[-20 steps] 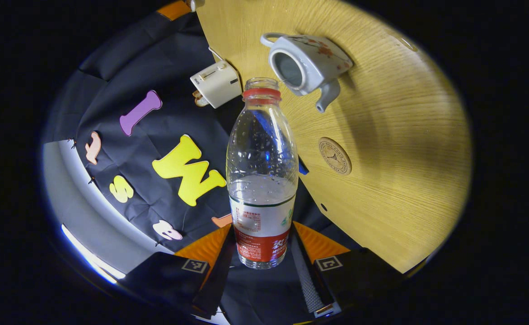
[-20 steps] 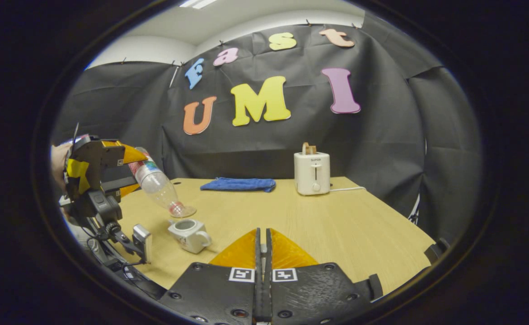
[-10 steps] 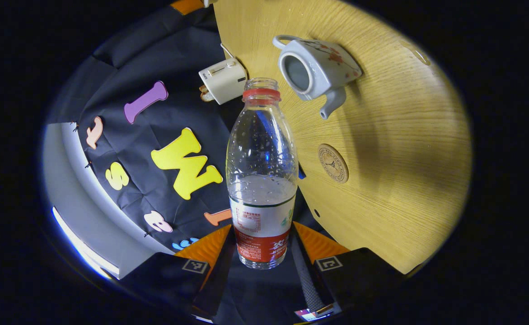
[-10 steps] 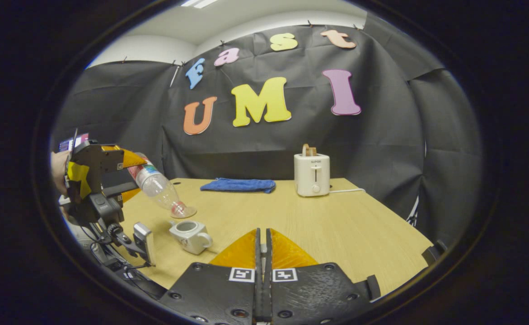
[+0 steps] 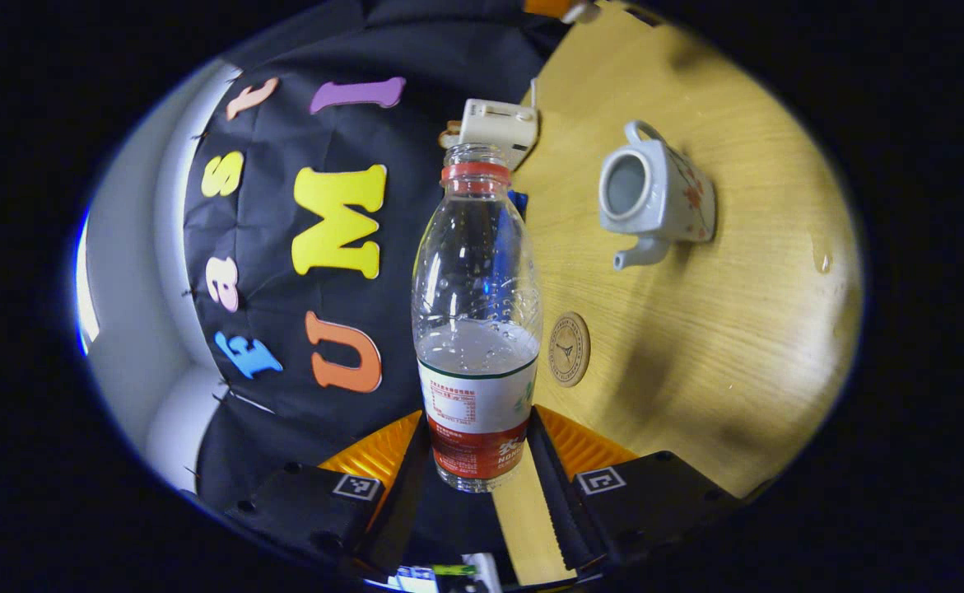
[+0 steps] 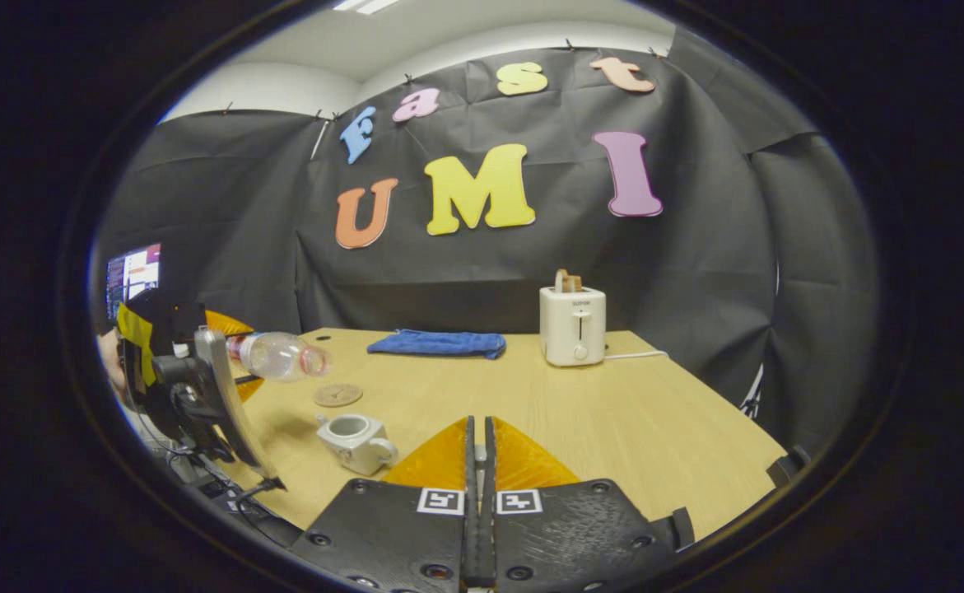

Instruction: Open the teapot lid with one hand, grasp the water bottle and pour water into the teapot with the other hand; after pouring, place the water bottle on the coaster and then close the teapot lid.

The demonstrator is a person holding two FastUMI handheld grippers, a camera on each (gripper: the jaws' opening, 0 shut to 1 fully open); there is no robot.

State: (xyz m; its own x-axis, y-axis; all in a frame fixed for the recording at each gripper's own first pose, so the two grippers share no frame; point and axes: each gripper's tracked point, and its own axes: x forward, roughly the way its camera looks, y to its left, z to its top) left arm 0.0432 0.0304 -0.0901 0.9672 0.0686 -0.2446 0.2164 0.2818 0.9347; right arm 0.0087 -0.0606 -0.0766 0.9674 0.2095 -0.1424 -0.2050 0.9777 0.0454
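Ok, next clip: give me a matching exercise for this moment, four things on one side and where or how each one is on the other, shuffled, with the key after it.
Things:
1. water bottle
2. teapot
3. coaster
4. blue cloth

States:
A. lies flat and bare on the table
B. stands on the table with its lid off
C. held between the fingers of the left gripper, uncapped, partly filled
D. lies near the table's back edge, to the left of the toaster in the right gripper view

Pairs: 1-C, 2-B, 3-A, 4-D
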